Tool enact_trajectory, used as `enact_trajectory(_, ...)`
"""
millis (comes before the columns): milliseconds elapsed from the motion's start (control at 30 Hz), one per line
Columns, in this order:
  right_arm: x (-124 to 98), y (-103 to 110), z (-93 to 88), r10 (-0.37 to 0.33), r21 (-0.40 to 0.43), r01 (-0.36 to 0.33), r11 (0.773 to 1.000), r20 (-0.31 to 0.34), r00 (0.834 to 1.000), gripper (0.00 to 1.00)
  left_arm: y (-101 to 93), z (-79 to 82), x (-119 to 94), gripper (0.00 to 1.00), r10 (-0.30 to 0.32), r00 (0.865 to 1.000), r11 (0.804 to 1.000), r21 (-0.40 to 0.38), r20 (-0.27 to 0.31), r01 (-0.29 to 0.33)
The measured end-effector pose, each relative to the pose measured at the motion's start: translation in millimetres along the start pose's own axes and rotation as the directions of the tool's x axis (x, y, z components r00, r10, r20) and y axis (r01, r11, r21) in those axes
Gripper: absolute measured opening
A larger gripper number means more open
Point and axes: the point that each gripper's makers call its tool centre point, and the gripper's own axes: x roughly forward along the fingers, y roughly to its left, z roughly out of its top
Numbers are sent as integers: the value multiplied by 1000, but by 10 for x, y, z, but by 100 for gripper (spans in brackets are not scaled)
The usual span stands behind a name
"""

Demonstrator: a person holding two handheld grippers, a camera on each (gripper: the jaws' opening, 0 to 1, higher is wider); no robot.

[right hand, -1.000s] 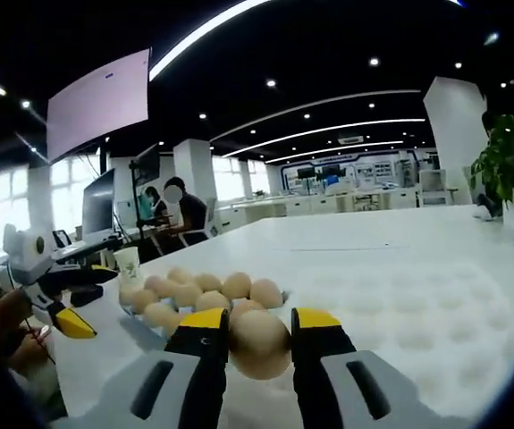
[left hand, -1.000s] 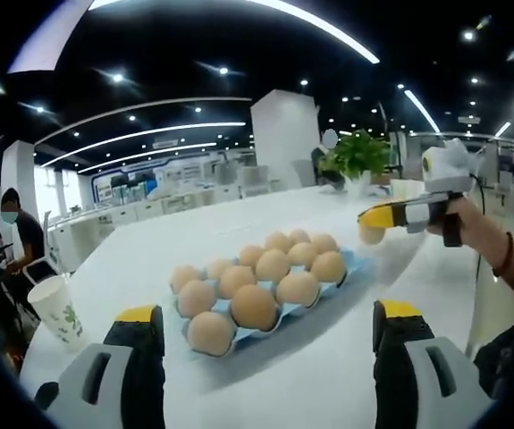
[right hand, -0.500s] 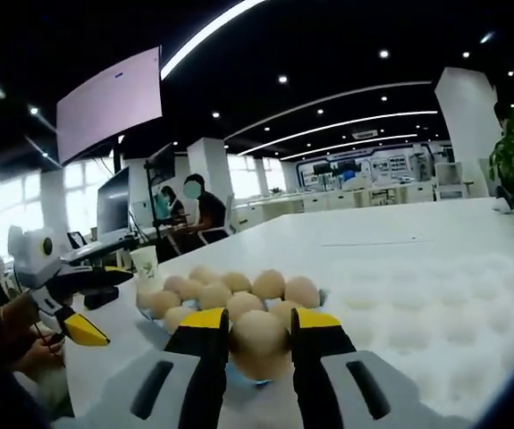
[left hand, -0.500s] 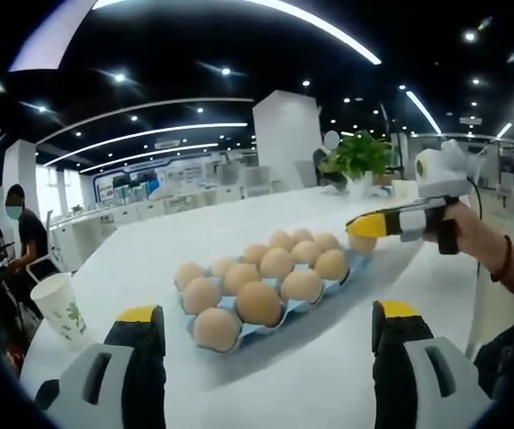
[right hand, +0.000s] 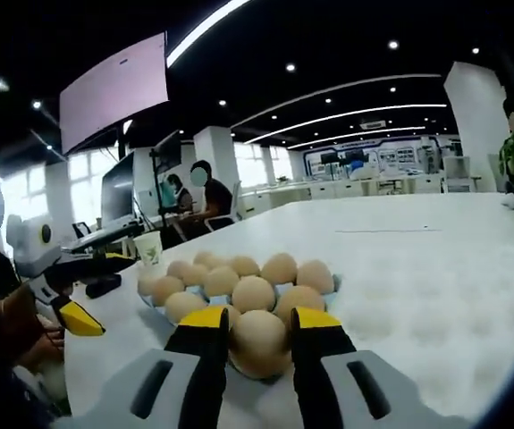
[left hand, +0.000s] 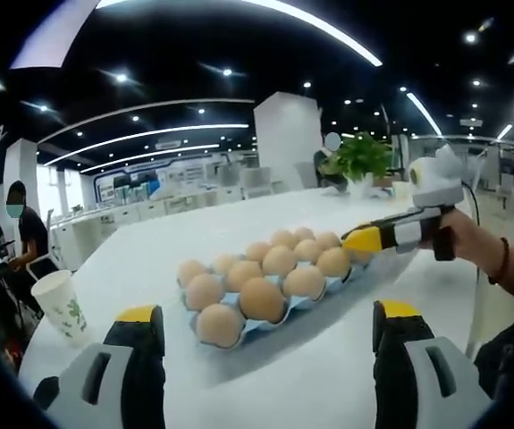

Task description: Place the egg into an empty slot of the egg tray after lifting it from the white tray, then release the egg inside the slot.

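You are working over a white tabletop (left hand: 149, 246) that runs well back into the room. On it lies a blue egg tray (left hand: 315, 308) nearly full of brown eggs (left hand: 262, 298). Near the tabletop's left edge in your left gripper view stands 1 white paper cup (left hand: 61, 307) with a green print, well apart from the egg tray. Far back, a potted green plant (left hand: 359, 159) stands on the tabletop.

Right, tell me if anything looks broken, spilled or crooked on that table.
Nothing stands out. The eggs sit whole in neat rows in the blue egg tray, the paper cup stands upright, and the right gripper holds its egg intact between its jaws at the tray's end. No spill shows on the table.
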Motion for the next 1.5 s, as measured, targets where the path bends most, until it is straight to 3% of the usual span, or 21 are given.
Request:
enact_trajectory(300,-21,-39,-38,6,24,-6,1000,-17,1000,28,-28,17,27,99,-4,1000,1000,8,4,4)
enact_trajectory(467,-34,-19,-49,24,-2,-24,1000,-34,999,22,-34,28,35,100,0,1000,1000,13,2,0)
enact_trajectory(1033,-55,-18,-84,55,7,-55,998,-50,997,23,-61,37,40,100,11,1000,1000,24,-8,-11)
enact_trajectory(1300,-68,-17,-61,59,-38,-61,997,-52,997,28,-55,59,40,100,15,1000,1000,22,1,-15)
enact_trajectory(1500,-111,-46,6,49,-111,-56,992,-69,996,45,-12,84,41,100,30,999,999,32,12,-30)
